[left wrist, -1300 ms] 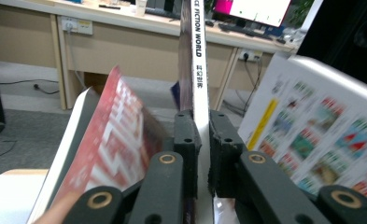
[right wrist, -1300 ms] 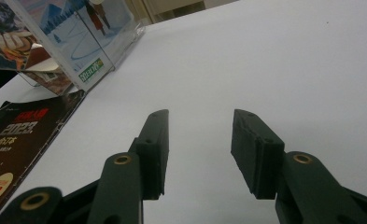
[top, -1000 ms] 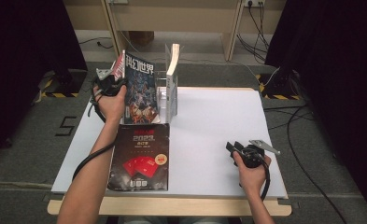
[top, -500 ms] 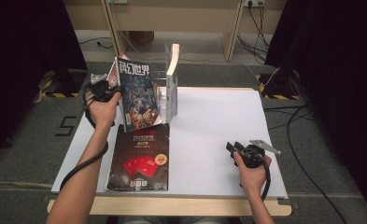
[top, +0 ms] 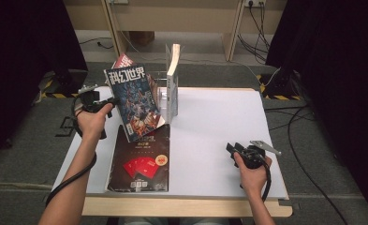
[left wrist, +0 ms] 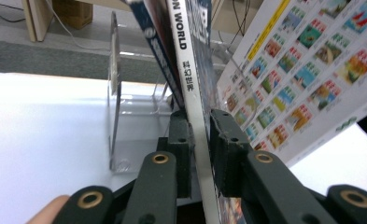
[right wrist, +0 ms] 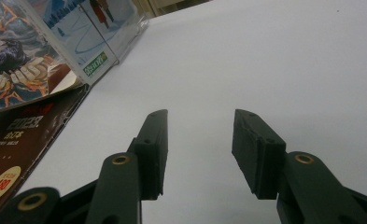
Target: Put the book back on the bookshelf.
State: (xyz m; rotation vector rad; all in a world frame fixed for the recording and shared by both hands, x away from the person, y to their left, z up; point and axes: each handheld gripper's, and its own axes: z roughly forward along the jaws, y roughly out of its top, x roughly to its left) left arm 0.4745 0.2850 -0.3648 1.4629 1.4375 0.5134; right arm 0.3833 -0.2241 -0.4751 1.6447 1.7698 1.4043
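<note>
Left gripper view: left claw (left wrist: 200, 140) pinches magazine (left wrist: 190, 88) spine; jaws just easing.

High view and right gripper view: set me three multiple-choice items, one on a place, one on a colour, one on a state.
1. Where is the dark red book?
A. Flat on the table, in front of the clear rack
B. Standing in the rack
C. On the floor

2. What colour is the table top?
A. Black
B. Green
C. White

3. How do the right gripper fingers stand?
A. Shut on the book
B. Open, nothing between them
C. Shut, empty

Answers: 1 A, its cover faces up on the table; 2 C, the high view shows a white surface; 3 B, bare table shows between the fingers.
</note>
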